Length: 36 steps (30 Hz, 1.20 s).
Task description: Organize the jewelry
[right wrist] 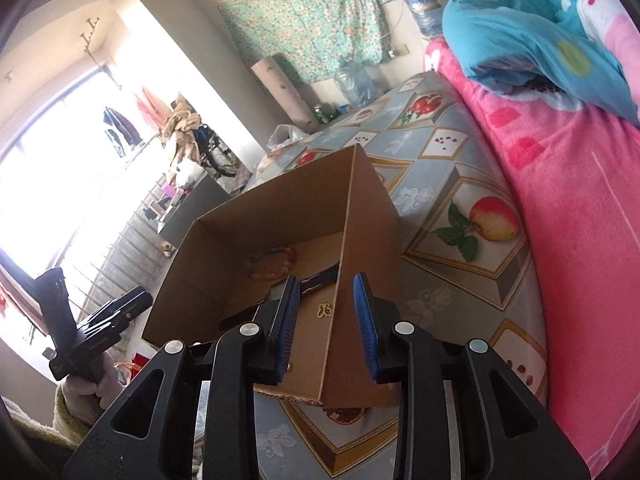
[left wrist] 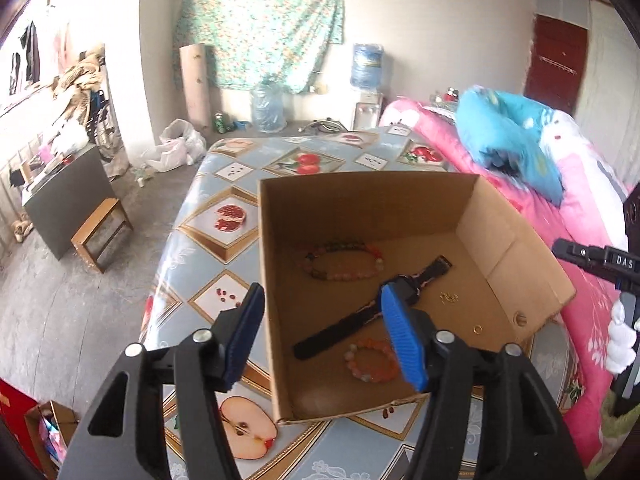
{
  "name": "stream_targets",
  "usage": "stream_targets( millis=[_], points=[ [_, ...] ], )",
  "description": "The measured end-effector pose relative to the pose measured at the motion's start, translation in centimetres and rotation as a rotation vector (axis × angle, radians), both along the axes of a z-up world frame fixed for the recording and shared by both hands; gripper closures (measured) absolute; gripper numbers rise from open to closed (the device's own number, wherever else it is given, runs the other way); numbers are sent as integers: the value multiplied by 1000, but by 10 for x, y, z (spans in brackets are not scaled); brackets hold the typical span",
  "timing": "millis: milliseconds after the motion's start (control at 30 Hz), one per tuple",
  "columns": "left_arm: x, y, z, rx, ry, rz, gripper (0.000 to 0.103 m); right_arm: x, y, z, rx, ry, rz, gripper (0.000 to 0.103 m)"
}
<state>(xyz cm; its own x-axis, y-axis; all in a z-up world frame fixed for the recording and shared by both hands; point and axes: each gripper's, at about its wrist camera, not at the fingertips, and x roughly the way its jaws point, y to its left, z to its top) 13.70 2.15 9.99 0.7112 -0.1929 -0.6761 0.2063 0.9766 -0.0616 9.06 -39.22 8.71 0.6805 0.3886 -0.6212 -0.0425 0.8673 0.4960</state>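
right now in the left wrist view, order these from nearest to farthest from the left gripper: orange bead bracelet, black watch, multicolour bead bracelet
1. orange bead bracelet, near corner of the cardboard box, just beyond the left gripper and its open jaws.
2. black watch, lying diagonally across the box floor's middle.
3. multicolour bead bracelet, toward the far wall.

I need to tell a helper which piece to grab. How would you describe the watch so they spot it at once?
Find the open cardboard box on the fruit-patterned table. On its floor, the watch lies diagonally between two bead bracelets. It is the only long, black, strap-shaped item there; the bracelets are round, and the gold pieces are tiny.
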Motion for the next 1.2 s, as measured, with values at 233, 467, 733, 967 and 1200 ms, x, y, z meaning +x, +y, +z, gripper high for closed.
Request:
stream_targets(
  millis=[233, 467, 733, 967, 1200],
  points=[
    [20, 24, -35, -138, 235, 78, 33, 5, 4, -28, 30, 163, 10, 70],
    [16, 9, -47, -194, 257, 77, 30, 3, 28, -20, -109, 177, 33, 66],
    [-19, 19, -39, -249, 255, 37, 28, -27, 30, -15, -119, 187, 1, 66],
    [-64, 23, -45, -278, 254, -4, 27, -63, 38, -19, -128, 210, -34, 66],
    [-107, 22, -33, -187, 60, 42, 25, -99, 52, -13, -239, 95, -124, 63]
  ],
)
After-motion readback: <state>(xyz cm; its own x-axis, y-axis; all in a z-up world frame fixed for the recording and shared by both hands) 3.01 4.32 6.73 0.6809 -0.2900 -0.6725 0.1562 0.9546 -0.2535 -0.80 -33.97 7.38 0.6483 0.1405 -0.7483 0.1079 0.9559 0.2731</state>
